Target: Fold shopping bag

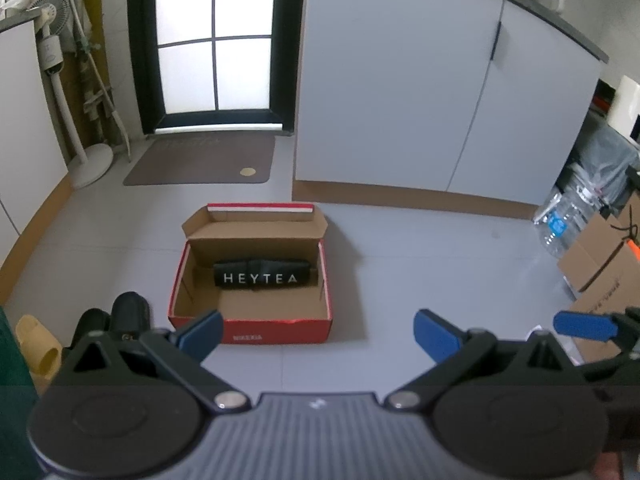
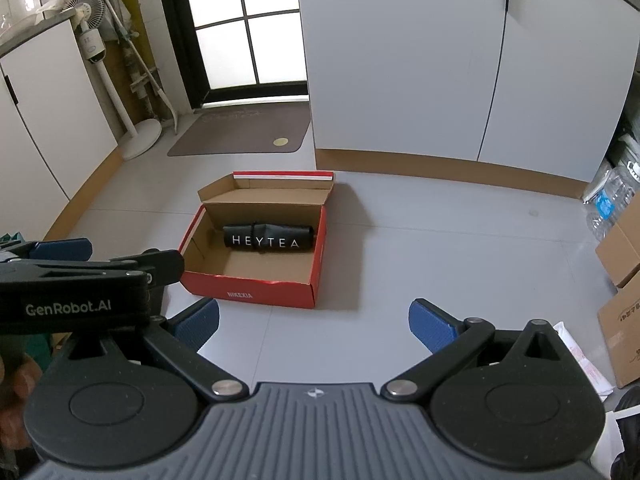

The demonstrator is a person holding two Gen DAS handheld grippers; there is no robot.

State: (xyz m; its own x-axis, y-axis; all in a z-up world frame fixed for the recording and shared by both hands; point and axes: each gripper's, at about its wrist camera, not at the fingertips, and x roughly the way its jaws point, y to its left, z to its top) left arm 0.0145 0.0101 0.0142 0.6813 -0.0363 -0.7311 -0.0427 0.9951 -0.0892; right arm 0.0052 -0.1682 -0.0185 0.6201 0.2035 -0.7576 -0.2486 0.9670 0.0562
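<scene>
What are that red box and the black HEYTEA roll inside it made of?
The red box looks like corrugated cardboard: a red printed outside, plain brown matte inside, folded flaps on its open lid. The black HEYTEA roll seems a soft fabric or thin woven plastic, with a slight sheen and creases where it is rolled. The exact fibre cannot be told from here.

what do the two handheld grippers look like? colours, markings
Both match: the left gripper and right gripper each have blue textured finger pads on black linkage arms with silver pivot pins, two round black discs, and a grey ribbed centre plate bearing a small white logo. Seen from the right wrist view, the left gripper's black side reads "GenRobot.AI" in white. No cables visible.
</scene>
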